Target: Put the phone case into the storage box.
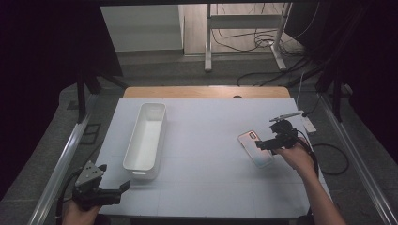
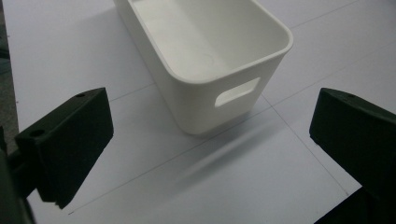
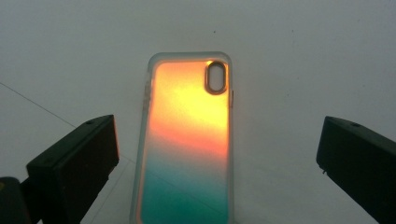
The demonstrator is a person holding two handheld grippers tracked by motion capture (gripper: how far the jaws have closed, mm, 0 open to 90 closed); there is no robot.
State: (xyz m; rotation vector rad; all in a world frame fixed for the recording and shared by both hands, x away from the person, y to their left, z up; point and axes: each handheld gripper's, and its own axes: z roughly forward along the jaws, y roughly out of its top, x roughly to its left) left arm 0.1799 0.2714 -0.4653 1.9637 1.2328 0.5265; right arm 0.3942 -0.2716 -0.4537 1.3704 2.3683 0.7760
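A long white bin (image 1: pixel 146 135) is seen on the left half of the table, its length running from near to far, and nothing is seen lying inside it; in the left gripper view its bare floor and the handle slot in its near end wall are shown. The table (image 1: pixel 206 183) is covered by a pale sheet marked with faint grid lines, with a strip of wood left bare along the far edge. Beyond it, a grey floor, a metal stand's legs and loose cables are visible, with dark curtains on both sides.

The phone case (image 1: pixel 256 148) is laid flat on the right side of the table, well apart from the bin, glowing orange fading to teal, camera hole at its far end. The right gripper (image 1: pixel 261 145) is held just over it, jaws spread wide on either side, nothing pinched. The left gripper (image 1: pixel 125 186) is held at the near left corner, jaws spread wide, pointed at the bin's near end, nothing grasped.
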